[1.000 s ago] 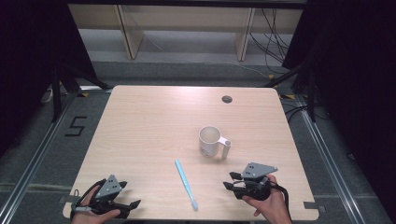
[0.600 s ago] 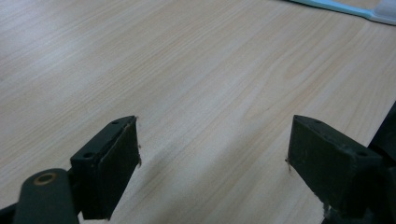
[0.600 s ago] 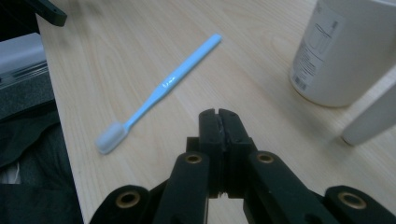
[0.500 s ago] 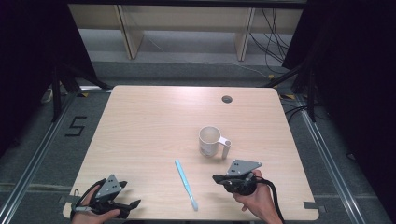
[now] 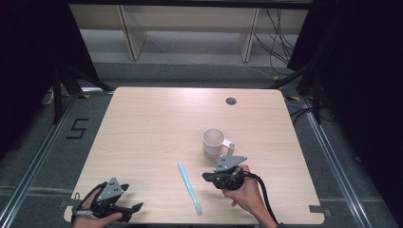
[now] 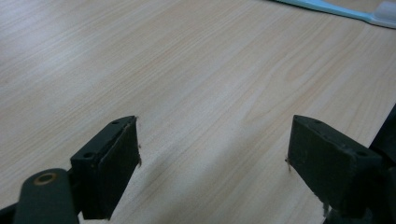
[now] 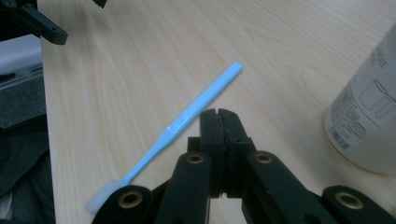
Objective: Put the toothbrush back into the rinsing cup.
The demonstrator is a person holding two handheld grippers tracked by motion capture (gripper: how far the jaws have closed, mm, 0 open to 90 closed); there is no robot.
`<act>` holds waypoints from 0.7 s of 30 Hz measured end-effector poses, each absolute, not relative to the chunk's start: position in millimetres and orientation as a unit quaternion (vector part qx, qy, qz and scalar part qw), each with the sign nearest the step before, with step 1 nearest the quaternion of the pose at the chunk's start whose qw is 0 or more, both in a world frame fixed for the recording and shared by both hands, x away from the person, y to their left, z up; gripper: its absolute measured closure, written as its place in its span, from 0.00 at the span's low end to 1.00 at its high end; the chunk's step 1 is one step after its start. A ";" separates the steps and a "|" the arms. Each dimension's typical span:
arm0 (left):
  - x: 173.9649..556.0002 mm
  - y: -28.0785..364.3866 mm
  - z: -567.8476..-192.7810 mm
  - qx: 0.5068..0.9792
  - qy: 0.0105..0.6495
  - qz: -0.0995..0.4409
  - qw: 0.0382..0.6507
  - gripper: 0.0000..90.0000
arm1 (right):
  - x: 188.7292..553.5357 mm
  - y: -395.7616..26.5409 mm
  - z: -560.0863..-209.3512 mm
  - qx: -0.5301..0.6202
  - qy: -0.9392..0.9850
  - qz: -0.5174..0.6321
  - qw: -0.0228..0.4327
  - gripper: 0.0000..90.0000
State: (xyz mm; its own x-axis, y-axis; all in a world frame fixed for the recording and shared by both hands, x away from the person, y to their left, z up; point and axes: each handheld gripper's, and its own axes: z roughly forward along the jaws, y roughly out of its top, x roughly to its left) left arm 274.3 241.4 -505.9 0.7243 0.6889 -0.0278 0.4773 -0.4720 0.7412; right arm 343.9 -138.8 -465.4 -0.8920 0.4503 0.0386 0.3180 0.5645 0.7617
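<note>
Right gripper (image 7: 218, 112) hides toothbrush (image 7: 187, 121) bristles' edge.

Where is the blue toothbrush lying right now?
In the high view the blue toothbrush lies flat near the table's front edge, just left of the right hand-held gripper and front-left of the white mug, touching neither.

The right gripper (image 7: 218, 114) is pointing across the wooden table (image 7: 140, 60), its two black jaws pressed together with nothing between them. Just beyond their tips a light blue toothbrush (image 7: 180, 123) is lying flat, bristled head nearest the camera. A white mug (image 7: 366, 121) is standing at the right edge, its printing too blurred to read.
</note>
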 end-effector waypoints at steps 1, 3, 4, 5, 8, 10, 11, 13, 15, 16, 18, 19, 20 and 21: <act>274.9 241.8 -505.7 0.849 0.340 0.140 0.380 0.18 | 345.2 -136.6 -465.6 0.215 0.881 0.413 0.080 1.00; 274.5 241.8 -505.5 0.847 0.342 0.140 0.381 0.18 | 349.1 -129.4 -466.6 0.212 0.882 0.414 0.076 1.00; 274.0 242.0 -504.7 0.847 0.344 0.141 0.379 0.18 | 350.9 -126.5 -466.6 0.211 0.883 0.412 0.076 1.00; 273.9 242.1 -504.7 0.846 0.344 0.142 0.381 0.18 | 351.6 -123.5 -466.7 0.218 0.882 0.410 0.074 1.00; 273.9 242.7 -504.5 0.847 0.344 0.142 0.380 0.18 | 357.2 -115.7 -466.9 0.208 0.883 0.414 0.071 1.00; 273.9 242.7 -504.4 0.847 0.344 0.143 0.379 0.18 | 360.2 -110.5 -467.1 0.204 0.885 0.412 0.071 1.00; 273.9 242.7 -504.3 0.847 0.344 0.143 0.380 0.18 | 361.2 -108.6 -467.4 0.202 0.886 0.412 0.069 1.00; 273.9 242.7 -504.3 0.847 0.344 0.142 0.379 0.18 | 363.1 -104.0 -468.7 0.201 0.887 0.411 0.065 1.00; 274.0 242.8 -504.4 0.847 0.345 0.142 0.380 0.18 | 364.1 -99.9 -470.1 0.200 0.889 0.406 0.062 1.00; 274.1 242.9 -504.6 0.846 0.346 0.143 0.379 0.18 | 365.6 -97.8 -471.2 0.194 0.891 0.406 0.061 1.00; 274.0 242.7 -504.5 0.846 0.345 0.142 0.380 0.18 | 366.7 -92.0 -473.6 0.194 0.892 0.404 0.057 1.00; 274.0 242.7 -504.5 0.847 0.344 0.142 0.380 0.18 | 367.4 -90.4 -474.0 0.190 0.895 0.400 0.057 1.00; 273.9 242.6 -504.6 0.847 0.344 0.142 0.380 0.18 | 368.7 -87.1 -475.7 0.189 0.895 0.400 0.055 1.00; 274.0 242.5 -504.7 0.846 0.344 0.143 0.380 0.18 | 369.6 -85.8 -475.9 0.193 0.896 0.396 0.053 1.00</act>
State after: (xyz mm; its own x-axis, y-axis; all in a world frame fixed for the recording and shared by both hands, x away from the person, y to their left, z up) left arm 274.0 242.5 -504.7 0.7224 0.6911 -0.0205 0.4741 -0.4735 0.7423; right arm 369.6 -85.8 -475.9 -0.9203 0.3868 0.0585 0.3035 0.6115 0.7307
